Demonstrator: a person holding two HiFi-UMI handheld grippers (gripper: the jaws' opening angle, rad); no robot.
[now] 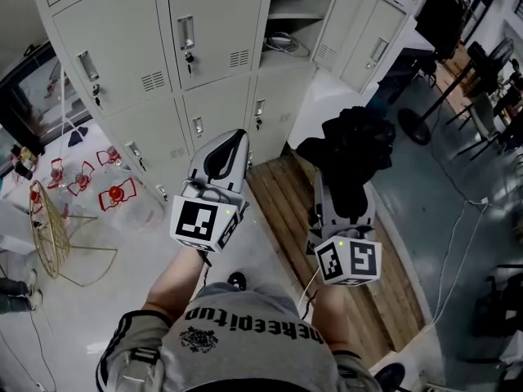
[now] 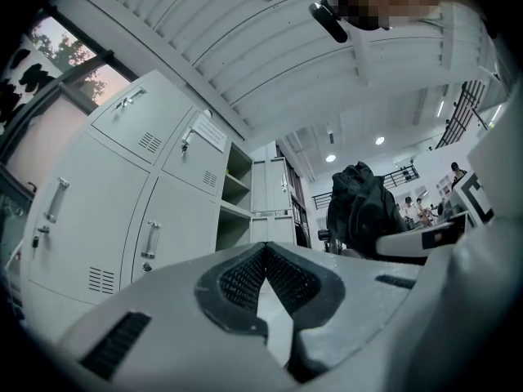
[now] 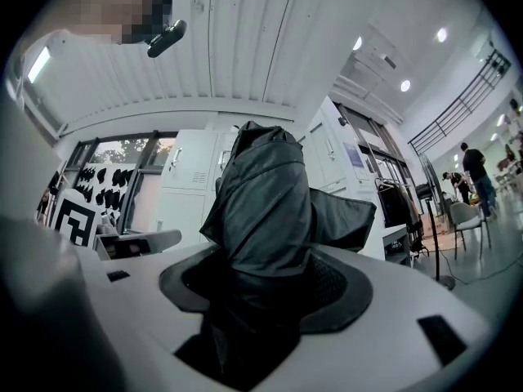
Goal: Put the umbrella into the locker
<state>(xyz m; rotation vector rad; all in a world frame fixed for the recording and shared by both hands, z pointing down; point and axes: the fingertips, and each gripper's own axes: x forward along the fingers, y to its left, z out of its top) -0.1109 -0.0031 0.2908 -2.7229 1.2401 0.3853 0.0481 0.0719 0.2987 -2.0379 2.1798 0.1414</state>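
The right tongs (image 1: 341, 188) pinch a black fabric folding umbrella (image 1: 353, 149) low on its bundle, so the loose canopy stands above the jaws. In the right gripper view the cloth (image 3: 261, 194) fills the whole gap between them. The umbrella hangs in the air at about 3 o'clock from the head view's centre, well apart from the pale grey metal lockers (image 1: 212, 80).

Their open compartment (image 1: 286, 19) lies at 12 o'clock. On its shelf sits what may be a coiled cable (image 1: 282, 41), too small to tell.

The left tongs (image 1: 231, 141) are pressed together at the tips on nothing, at 9 o'clock from the umbrella. They are probably kept free to steady the fabric. The carry looks unfinished, and the floppy canopy could snag on the opening's frame.
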